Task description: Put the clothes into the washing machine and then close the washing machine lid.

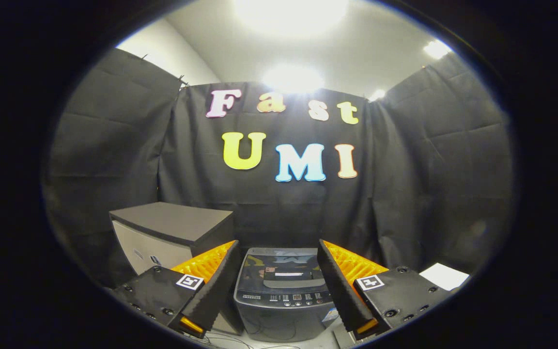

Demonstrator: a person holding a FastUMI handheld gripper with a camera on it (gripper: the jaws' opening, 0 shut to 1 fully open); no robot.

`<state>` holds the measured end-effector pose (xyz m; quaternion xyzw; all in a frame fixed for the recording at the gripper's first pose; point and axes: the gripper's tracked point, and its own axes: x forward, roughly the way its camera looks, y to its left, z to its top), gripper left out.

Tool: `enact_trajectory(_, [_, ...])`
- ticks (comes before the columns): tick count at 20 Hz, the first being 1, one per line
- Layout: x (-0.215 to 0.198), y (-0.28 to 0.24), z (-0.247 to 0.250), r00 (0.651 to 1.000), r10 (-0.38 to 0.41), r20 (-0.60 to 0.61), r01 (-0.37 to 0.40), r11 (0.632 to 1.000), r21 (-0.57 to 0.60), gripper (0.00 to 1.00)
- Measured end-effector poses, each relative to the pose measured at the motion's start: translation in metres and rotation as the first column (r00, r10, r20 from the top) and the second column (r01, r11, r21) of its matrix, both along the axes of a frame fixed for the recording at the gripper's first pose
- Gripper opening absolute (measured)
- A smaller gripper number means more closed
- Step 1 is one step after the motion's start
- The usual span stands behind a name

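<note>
1. Gripper view: my gripper (279,257) is held up and level, with its two fingers spread wide and nothing between them.
2. Neither finger touches anything; both hang in the air above the floor.
3. The washer (284,291) stands ahead of the fingers and lower down, showing in the gap between them.
4. Its lid (281,266) is down, dark and glossy, with reflections on it.
5. A strip of buttons (292,299) runs along the washer's near edge, in front of the lid.
6. I cannot make out any clothes, either on the washer or around it.
7. To the left of the washer, just beside it, stands a pale cabinet (153,249) with a dark flat top, partly behind my left finger.
8. A white sheet (443,276) lies off to the right, beyond my right finger and well apart from the washer.
9. Black cloth (114,160) hangs behind everything, and bright lamps (292,77) glare on the ceiling above it.
</note>
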<state>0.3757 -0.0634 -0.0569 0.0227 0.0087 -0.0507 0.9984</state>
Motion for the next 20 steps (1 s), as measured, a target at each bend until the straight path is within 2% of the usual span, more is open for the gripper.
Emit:
enact_trajectory(7, [-0.024,-0.013,0.021,0.994,-0.079,0.074,0.080,0.997,-0.011,0.98])
enact_trajectory(20, [-0.014,-0.008,0.014,0.998,-0.028,0.065,0.028,1.000,-0.010,0.98])
